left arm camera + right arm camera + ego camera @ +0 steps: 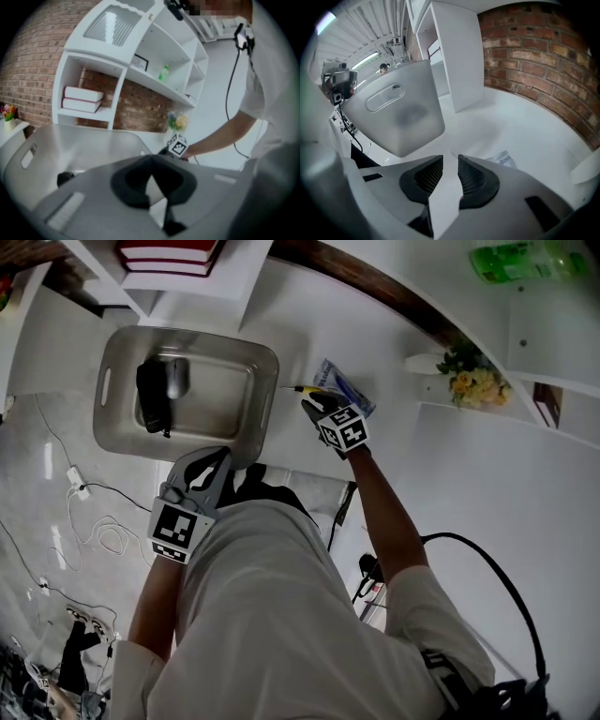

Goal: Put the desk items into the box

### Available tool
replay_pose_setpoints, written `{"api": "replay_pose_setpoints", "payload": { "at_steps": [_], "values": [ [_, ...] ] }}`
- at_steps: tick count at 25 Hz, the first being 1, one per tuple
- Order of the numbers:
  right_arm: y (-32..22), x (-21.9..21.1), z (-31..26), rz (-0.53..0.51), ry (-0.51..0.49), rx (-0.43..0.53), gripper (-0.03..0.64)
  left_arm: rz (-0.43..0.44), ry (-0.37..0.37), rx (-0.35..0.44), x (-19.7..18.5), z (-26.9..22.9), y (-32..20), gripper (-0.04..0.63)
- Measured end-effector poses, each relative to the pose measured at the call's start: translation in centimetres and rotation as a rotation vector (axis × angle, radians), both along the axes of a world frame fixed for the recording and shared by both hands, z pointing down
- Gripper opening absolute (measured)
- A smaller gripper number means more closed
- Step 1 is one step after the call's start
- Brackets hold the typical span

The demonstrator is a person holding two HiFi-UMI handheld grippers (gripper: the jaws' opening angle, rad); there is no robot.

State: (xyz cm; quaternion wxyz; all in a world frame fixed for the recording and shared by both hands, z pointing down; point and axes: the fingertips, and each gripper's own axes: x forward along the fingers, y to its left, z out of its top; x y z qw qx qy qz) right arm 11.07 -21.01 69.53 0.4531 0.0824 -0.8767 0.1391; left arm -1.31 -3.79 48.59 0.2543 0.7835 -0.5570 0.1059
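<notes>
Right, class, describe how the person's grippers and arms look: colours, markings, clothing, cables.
The left gripper and right gripper have grey bodies, black fingers and a cube with black-and-white square markers. The person wears a white short-sleeved shirt; a black cable runs beside the right arm.

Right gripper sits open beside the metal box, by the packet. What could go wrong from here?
1. The right gripper has nothing between its open jaws. The thin pen-like item lies flat on the desk against the blue-and-white packet, so closing may catch both, or just nudge it away.
2. The metal box stands close beside; a lift could clip its rim.
</notes>
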Motion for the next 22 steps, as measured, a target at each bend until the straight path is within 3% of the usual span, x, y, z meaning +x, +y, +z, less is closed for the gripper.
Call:
{"api": "replay_pose_setpoints", "payload": {
  "at_steps": [13, 22],
  "values": [
    [-1.8, 0.1, 6.7, -0.150, 0.251, 0.009, 0.132, -0.031, 0.018, -0.008, -3.2, 0.3, 1.2, 0.003],
    [-1.9, 0.3, 9.8, -0.245, 0.400, 0.033, 0.115, -0.082, 0.034, -0.027, -5.3, 1.1, 2.6, 0.003]
  ]
}}
